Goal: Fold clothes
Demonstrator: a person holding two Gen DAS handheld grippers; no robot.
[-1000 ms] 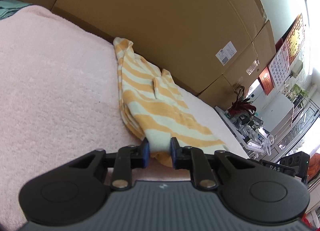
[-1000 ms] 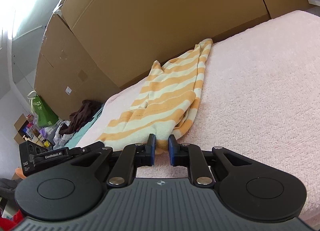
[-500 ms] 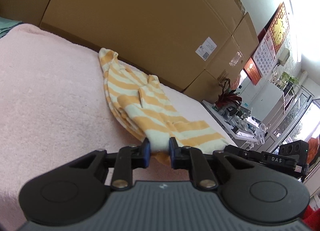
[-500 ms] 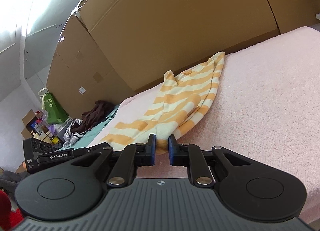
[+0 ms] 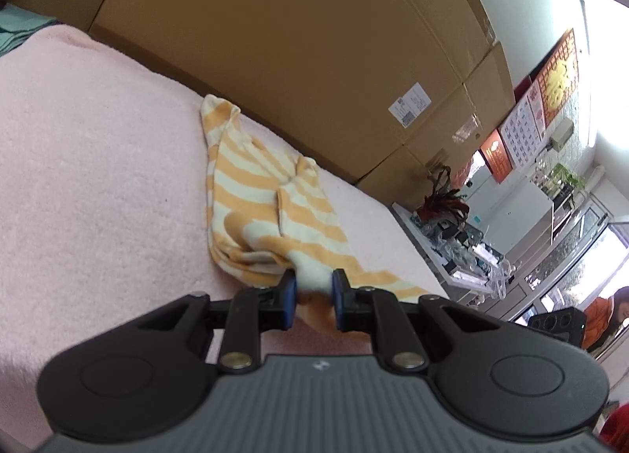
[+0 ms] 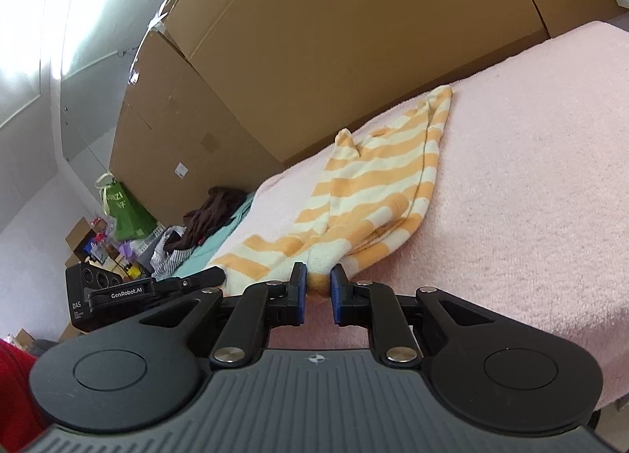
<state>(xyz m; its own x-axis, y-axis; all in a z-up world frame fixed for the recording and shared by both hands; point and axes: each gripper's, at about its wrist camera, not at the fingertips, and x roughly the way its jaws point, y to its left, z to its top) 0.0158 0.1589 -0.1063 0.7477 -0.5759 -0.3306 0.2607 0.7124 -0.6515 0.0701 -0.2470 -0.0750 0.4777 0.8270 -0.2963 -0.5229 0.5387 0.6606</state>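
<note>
Both claws, left claw (image 5: 313, 298) and right claw (image 6: 317, 292), clamp my striped garment's (image 5: 251, 193) near edge; mid-fold, I judge, carrying it far across the bed (image 5: 90, 162).

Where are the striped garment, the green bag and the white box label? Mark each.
striped garment (image 5: 251, 178): left wrist view, middle of fabric.
green bag (image 6: 127, 213): right wrist view, front face.
white box label (image 5: 412, 104): left wrist view, centre.

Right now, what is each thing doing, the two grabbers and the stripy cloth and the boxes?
Left gripper: shut on the cloth's near edge.
Right gripper: shut on the cloth's near edge.
Cloth: partly folded, bunched at the near end, lying on the pink blanket.
Boxes: closed, standing behind the blanket.
</note>
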